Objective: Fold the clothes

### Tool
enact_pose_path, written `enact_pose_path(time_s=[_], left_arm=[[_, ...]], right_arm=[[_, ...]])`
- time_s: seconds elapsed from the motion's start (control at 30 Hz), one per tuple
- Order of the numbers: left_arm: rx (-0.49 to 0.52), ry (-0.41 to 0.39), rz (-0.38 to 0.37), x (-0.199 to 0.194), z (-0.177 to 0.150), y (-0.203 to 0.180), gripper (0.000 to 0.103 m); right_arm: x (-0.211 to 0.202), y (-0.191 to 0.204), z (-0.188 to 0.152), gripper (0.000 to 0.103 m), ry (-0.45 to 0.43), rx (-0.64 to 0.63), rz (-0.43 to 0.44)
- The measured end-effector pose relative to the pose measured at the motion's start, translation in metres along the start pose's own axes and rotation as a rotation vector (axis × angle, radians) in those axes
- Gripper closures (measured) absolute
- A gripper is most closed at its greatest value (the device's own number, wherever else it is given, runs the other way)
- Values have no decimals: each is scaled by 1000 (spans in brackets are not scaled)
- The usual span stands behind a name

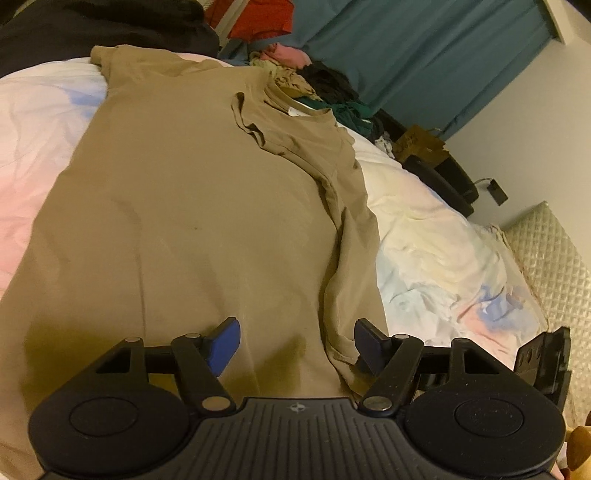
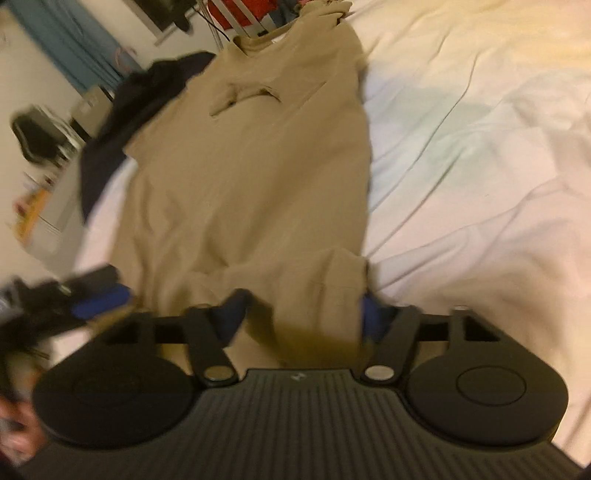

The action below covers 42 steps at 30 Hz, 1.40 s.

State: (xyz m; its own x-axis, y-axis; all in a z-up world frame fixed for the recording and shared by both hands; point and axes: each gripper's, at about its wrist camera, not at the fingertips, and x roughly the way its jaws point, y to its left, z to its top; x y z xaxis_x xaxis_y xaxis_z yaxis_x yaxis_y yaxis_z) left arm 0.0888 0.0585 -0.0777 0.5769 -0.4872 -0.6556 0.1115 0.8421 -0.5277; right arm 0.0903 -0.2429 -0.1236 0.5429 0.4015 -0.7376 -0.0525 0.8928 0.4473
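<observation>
Lying flat on the bed [image 1: 436, 236] is a tan shirt [image 1: 192, 206], spread long from its bottom edge near the cameras up to its neck at the far end. At the far left of the left wrist view, the pale pink and blue sheet [image 1: 40, 122] shows beside the shirt, and a dark cloth [image 1: 92, 29] sits past the shirt's far corner. One sleeve is folded in over the chest, making a bumpy ridge near the collar [image 1: 291, 99]. The left gripper [image 1: 297, 345] hangs just above the shirt's bottom part, its two blue fingers [image 1: 223, 345] spread wide apart with nothing between them. The right finger sits close to the shirt's folded side edge. Further right, a heap of clothes [image 1: 325, 88] lies past the collar, with a teal curtain [image 1: 424, 48] behind it. The right wrist view is blurry. On its left the other gripper shows as a dark smear, and the dark cloth [image 2: 110, 122] pokes out from under the shirt [image 2: 251, 158]. The right gripper [image 2: 301, 317] is at the shirt's bottom edge, fingers [image 2: 232, 314] spread, with a bunched bit of the hem lying between them. I cannot tell if the fingers press the cloth. To the right the sheet [image 2: 480, 166] is bare and wrinkled.
</observation>
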Motion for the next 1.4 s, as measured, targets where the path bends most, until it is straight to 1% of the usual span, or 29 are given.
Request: enact_pose_path(time_s=[0.07, 0.1, 0.17, 0.27, 0.33, 0.4, 0.43, 0.47, 0.53, 0.63, 0.67, 0.7, 0.73, 0.8, 0.83, 0.87, 0.93, 1.0, 1.07, 1.13, 1.17, 1.23, 1.27, 1.3, 1.37, 1.4], left_arm=[[-8, -5, 0, -4, -1, 4, 32], [-12, -8, 1, -6, -1, 5, 32], [-13, -21, -5, -13, -1, 7, 32], [-11, -39, -15, -22, -1, 7, 32], [-5, -44, -12, -24, 0, 7, 32], [0, -49, -10, -26, 0, 6, 32], [3, -51, -9, -27, 0, 6, 32], [6, -54, -7, -28, 0, 5, 32], [11, -59, -5, -30, 0, 5, 32], [19, -66, -1, -33, 1, 4, 32], [22, -68, 0, -34, 1, 3, 32], [18, -69, -2, -35, 1, 4, 32], [9, -67, -5, -35, 1, 5, 32], [-4, -49, -16, -33, -3, 7, 32], [-8, -39, -22, -31, -6, 8, 32], [-13, -29, -31, -29, -9, 8, 32], [-26, -9, -52, -26, -15, 9, 32], [-27, 14, -64, -18, -22, 6, 33], [-5, 38, -66, -8, -29, -1, 34], [38, 56, -63, 2, -36, -9, 34], [59, 64, -60, 7, -40, -13, 34], [113, 74, -22, 16, -47, -21, 41], [136, 78, 2, 20, -50, -24, 47], [158, 82, 27, 24, -54, -26, 51], [191, 92, 32, 29, -59, -29, 54], [205, 96, 32, 31, -61, -30, 61]], right_arm=[[-9, 8, -4, 79, -22, -39, -66], [-20, 13, -7, 83, -54, -60, -76], [-41, 26, -13, 88, -119, -116, -84], [-64, 53, -26, 90, -171, -229, -61], [-67, 80, -39, 91, -169, -371, -92], [-62, 106, -54, 91, -133, -519, -109], [-55, 116, -61, 91, -101, -582, -119], [-46, 126, -68, 91, -62, -646, -148], [-23, 141, -83, 90, 51, -778, -231], [-7, 140, -83, 89, 137, -801, -275], [-9, 137, -79, 87, 149, -773, -259], [-11, 134, -74, 83, 162, -744, -242], [-17, 130, -69, 75, 175, -702, -207], [-32, 121, -57, 27, 183, -621, -114], [-41, 118, -50, 17, 166, -592, -84], [-50, 114, -42, 14, 138, -569, -63], [-70, 107, -18, 14, 67, -524, -53], [-84, 99, 12, 14, -30, -471, -71], [-86, 95, 48, 14, -129, -458, -84], [-73, 95, 83, 15, -188, -475, -97], [-61, 97, 99, 15, -196, -493, -101], [-33, 102, 131, 15, -211, -529, -105], [-18, 107, 143, 16, -213, -541, -106], [0, 111, 154, 20, -209, -551, -103], [36, 118, 174, 25, -191, -564, -95], [54, 121, 183, 25, -178, -567, -90]])
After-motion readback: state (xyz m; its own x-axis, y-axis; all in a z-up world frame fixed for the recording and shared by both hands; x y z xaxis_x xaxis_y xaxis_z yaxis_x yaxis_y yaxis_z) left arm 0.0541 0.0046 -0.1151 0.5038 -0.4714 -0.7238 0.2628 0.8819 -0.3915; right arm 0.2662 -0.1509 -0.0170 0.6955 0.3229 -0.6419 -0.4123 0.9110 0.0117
